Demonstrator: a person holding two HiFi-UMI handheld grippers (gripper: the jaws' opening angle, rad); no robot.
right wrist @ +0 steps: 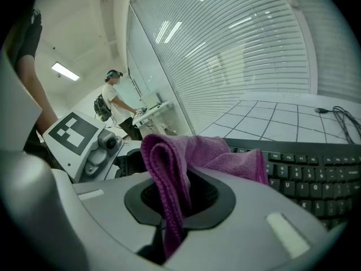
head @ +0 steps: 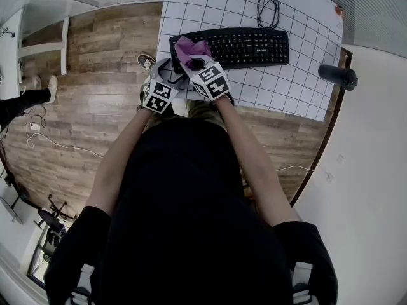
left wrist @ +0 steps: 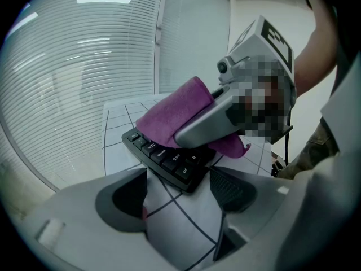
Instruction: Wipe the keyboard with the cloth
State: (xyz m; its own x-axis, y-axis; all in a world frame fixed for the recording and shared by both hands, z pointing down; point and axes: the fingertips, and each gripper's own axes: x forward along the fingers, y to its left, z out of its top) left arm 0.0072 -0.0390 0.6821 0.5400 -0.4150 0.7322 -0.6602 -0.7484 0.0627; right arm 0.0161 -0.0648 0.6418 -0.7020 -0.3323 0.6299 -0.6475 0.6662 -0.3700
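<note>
Right tongs point(right wrist: 180, 199) first: jaws clamped on the purple cloth point(right wrist: 197, 151), one fold pinched between the pads. The rest bunches up over the tips and spills onto the left end of the black keyboard point(right wrist: 304, 174).

Left tongs point(left wrist: 177, 199): jaws wide apart, nothing between the pads. Through the gap you see the white gridded bench point(left wrist: 180, 230) and, just past the tips, the keyboard's near corner. In that left gripper view the right tongs show at the upper right, with the cloth lying on the keys at that corner.

Over to the head view: both tongs sit close together in the upper middle of the frame, at the keyboard's left end, with the left just beside the right.

Further back, a coiled black cable point(head: 267, 8) lies near the top of the frame. A dark cylinder point(head: 337, 76) sits at the bench's right edge, well apart from the keyboard.
</note>
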